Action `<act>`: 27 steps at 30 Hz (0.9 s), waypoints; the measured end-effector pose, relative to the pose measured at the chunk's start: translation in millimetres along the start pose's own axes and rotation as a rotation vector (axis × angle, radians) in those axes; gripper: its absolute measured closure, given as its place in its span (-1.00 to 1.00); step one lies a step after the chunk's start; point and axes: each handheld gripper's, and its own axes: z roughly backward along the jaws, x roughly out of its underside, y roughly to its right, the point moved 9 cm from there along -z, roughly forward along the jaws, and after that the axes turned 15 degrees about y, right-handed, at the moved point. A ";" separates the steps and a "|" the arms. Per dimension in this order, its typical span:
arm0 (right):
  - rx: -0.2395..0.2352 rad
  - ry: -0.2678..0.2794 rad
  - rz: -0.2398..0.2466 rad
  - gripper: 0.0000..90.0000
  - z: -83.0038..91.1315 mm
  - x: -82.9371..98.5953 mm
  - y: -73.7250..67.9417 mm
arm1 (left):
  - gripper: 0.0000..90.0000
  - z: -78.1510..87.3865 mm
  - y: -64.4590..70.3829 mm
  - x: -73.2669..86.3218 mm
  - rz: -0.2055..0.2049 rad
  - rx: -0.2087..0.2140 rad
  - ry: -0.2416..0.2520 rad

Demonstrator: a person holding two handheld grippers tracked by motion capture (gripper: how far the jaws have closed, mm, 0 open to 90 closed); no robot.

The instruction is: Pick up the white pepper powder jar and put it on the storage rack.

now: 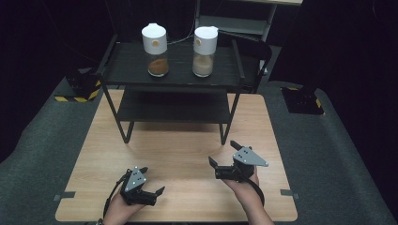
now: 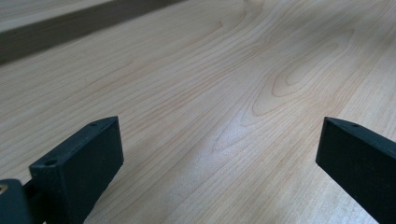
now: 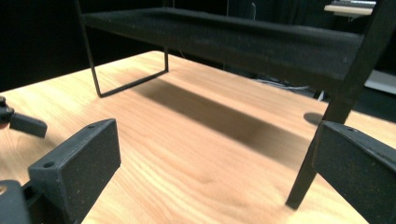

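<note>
Two clear jars with white lids stand on the top shelf of a black rack. The left jar holds rust-brown powder and the right jar holds pale beige powder. My left gripper hovers low over the near left of the wooden table, open and empty; in its own view the left gripper spans bare wood. My right gripper is open and empty at the near right, pointing toward the rack. In its own view the right gripper faces the rack's lower shelf.
The rack has a lower shelf and thin legs; one leg stands close ahead of my right jaw. A jaw of the other gripper shows at the left edge. Grey carpet surrounds the table.
</note>
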 end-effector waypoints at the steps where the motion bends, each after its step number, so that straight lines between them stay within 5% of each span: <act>1: 0.000 -0.004 -0.001 -0.99 1.4 2.8 0.4 | -0.98 0.0 0.1 0.2 0.001 0.001 0.002; 27: 0.042 -0.081 -0.050 -0.98 27.6 57.6 9.3 | -0.98 -0.6 -0.4 -0.2 0.003 0.005 -0.002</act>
